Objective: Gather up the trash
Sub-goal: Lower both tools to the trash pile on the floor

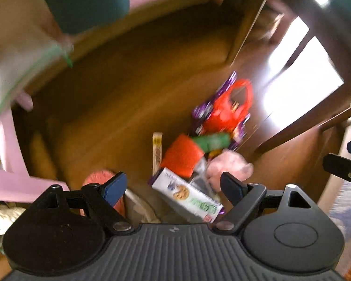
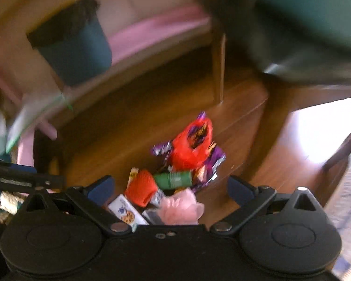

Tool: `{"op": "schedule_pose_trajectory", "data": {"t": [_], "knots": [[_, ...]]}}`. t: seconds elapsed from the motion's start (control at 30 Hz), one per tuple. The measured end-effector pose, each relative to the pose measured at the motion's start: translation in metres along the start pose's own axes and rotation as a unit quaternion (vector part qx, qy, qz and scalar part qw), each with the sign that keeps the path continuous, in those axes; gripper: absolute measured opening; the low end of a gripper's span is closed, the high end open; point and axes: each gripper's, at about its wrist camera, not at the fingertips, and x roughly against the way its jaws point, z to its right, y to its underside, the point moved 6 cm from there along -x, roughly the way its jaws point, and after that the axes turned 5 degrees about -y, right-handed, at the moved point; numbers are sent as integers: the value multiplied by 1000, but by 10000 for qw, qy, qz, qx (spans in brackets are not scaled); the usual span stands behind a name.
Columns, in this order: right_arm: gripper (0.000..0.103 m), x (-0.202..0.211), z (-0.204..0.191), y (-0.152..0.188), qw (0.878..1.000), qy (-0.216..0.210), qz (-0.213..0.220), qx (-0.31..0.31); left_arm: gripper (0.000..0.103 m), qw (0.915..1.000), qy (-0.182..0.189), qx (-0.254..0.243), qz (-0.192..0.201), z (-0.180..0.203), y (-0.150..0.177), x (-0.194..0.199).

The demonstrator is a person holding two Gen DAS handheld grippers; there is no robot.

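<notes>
The left tool point(image 1: 173, 188) has its blue-padded fingers spread wide apart, holding nothing and touching nothing. It hangs above a heap of trash lying on the wooden floor point(image 1: 119, 107). The right tool point(image 2: 169, 188) is likewise spread wide and empty, over the same heap.

In the left wrist view, a white cookie box point(image 1: 187, 194) lies nearest, between the two fingers. Just beyond it sit an orange netted bundle point(image 1: 182, 155), a green can point(image 1: 213, 141) on its side, and a crumpled pink tissue point(image 1: 229, 166). A narrow wrapper stick point(image 1: 157, 152) lies at the heap's left side. Farther out, a red plastic bag point(image 1: 229, 110) rests on purple foil wrappers point(image 1: 203, 111). Both views are blurred, so finer details are unclear.

Bare floor stretches left of the heap and beyond it, up to a pale curved baseboard point(image 1: 152, 7). A teal bin point(image 2: 77, 53) stands against that far edge. Dark wooden furniture legs point(image 1: 299, 128) rise close on the heap's right, with bright sunlit floor between them. Pink furniture point(image 1: 9, 149) bounds the floor's left edge. The right tool's black arm point(image 1: 344, 168) shows at the right side of the left wrist view.
</notes>
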Motion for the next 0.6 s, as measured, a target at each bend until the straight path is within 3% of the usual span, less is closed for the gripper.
{"op": "schedule_pose_trajectory", "data": {"t": [0.13, 0.3, 0.43, 0.6], "knots": [[100, -60, 0, 3, 9978, 64, -549, 378, 87, 9971, 25, 259, -713, 1, 0, -68], [99, -124, 4, 23, 9875, 78, -1306, 882, 87, 9871, 87, 647, -1463, 5, 6, -141], [98, -161, 7, 46, 9796, 7, -1757, 980, 87, 9740, 193, 1076, -1985, 8, 13, -190], [99, -195, 9, 65, 9725, -108, -2071, 1063, 87, 9570, 59, 1529, -2463, 9, 26, -233]]}}
